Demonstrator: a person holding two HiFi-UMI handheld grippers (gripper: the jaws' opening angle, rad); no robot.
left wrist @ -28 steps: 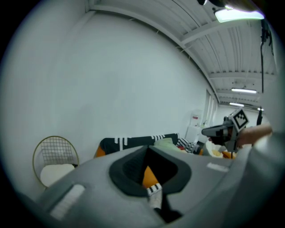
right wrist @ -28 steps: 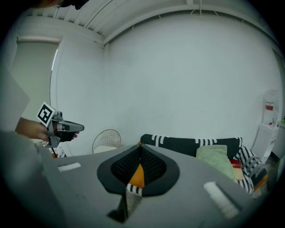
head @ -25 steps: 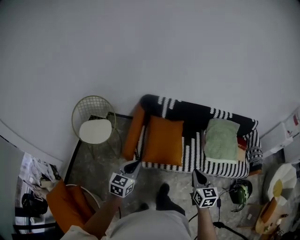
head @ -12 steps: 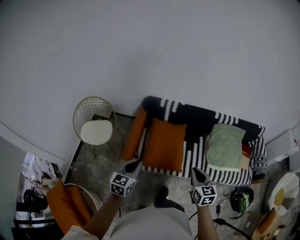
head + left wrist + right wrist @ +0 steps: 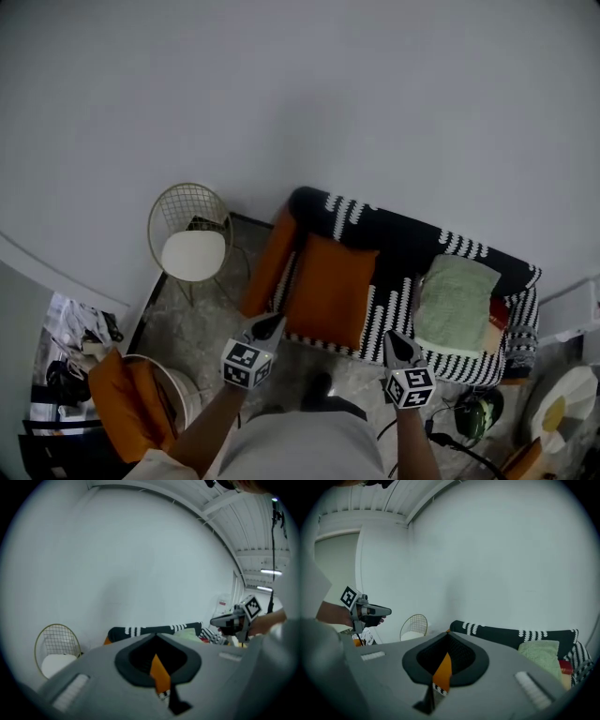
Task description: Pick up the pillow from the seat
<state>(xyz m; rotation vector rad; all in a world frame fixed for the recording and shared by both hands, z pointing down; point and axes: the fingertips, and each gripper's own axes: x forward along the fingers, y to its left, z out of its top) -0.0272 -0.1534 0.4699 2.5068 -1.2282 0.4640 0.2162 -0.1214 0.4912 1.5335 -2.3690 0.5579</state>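
An orange pillow (image 5: 328,291) lies on the seat of a black-and-white striped sofa (image 5: 394,234), toward its left end. A second orange cushion (image 5: 267,262) leans on the left arm, and a green pillow (image 5: 457,305) lies at the right end. My left gripper (image 5: 272,322) is shut and empty, in the air just before the sofa's front edge. My right gripper (image 5: 395,337) is also shut and empty, level with it, in front of the seat's middle. In both gripper views a strip of orange pillow (image 5: 159,672) (image 5: 443,667) shows past the shut jaws.
A gold wire chair (image 5: 192,248) with a white seat pad stands left of the sofa. An orange seat (image 5: 127,403) and clutter lie at lower left. Headphones (image 5: 478,412) and cables rest on the floor at lower right. A white wall stands behind the sofa.
The sofa and chair have slid slightly down and right in the head view as the person shifts. Both grippers stay shut and level before the sofa.
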